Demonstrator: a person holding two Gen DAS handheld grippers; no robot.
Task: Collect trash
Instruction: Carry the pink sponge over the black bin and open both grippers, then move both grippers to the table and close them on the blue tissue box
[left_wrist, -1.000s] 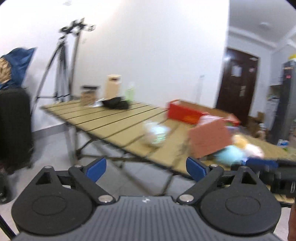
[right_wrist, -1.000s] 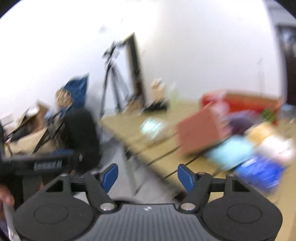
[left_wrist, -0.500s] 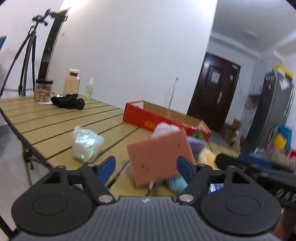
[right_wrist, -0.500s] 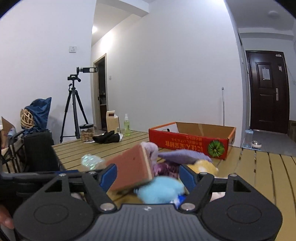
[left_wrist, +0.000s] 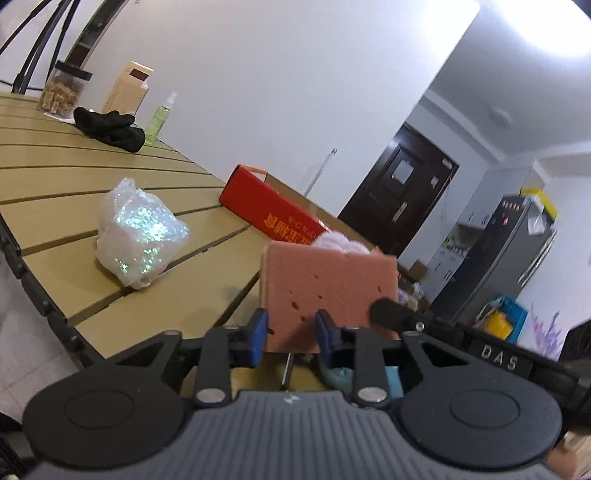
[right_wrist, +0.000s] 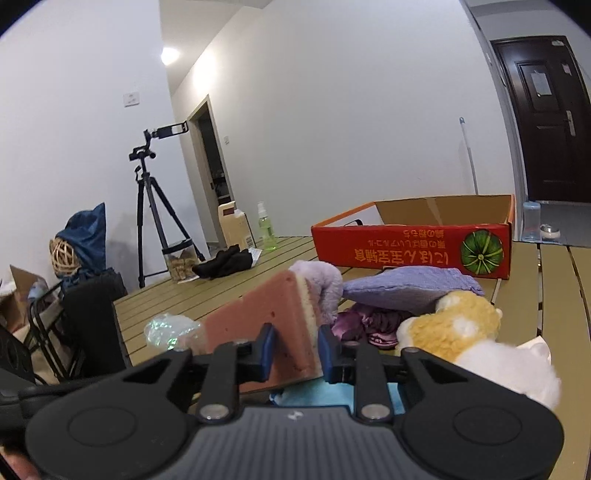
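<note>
A pink sponge (left_wrist: 328, 291) stands on edge on the slatted wooden table (left_wrist: 92, 184), in a pile of soft things. My left gripper (left_wrist: 290, 332) has its blue pads close on either side of the sponge's lower edge. My right gripper (right_wrist: 293, 350) is shut on the same sponge (right_wrist: 266, 317) across its thickness. A crumpled iridescent plastic bag (left_wrist: 138, 230) lies on the table to the left; it also shows in the right wrist view (right_wrist: 168, 330). A red cardboard box (right_wrist: 417, 245) stands open behind the pile.
The pile holds a purple cloth (right_wrist: 410, 288), a yellow and white plush toy (right_wrist: 465, 332) and a light blue item (right_wrist: 317, 397). A black cloth (left_wrist: 110, 127), a spray bottle (left_wrist: 159, 118), a jar (left_wrist: 62, 92) and a carton (left_wrist: 127, 88) stand at the far end. A tripod (right_wrist: 147, 206) stands beyond the table.
Both grippers have moved in to the table and closed from wide open onto the pink sponge. The view has steadied after a fast swing.
</note>
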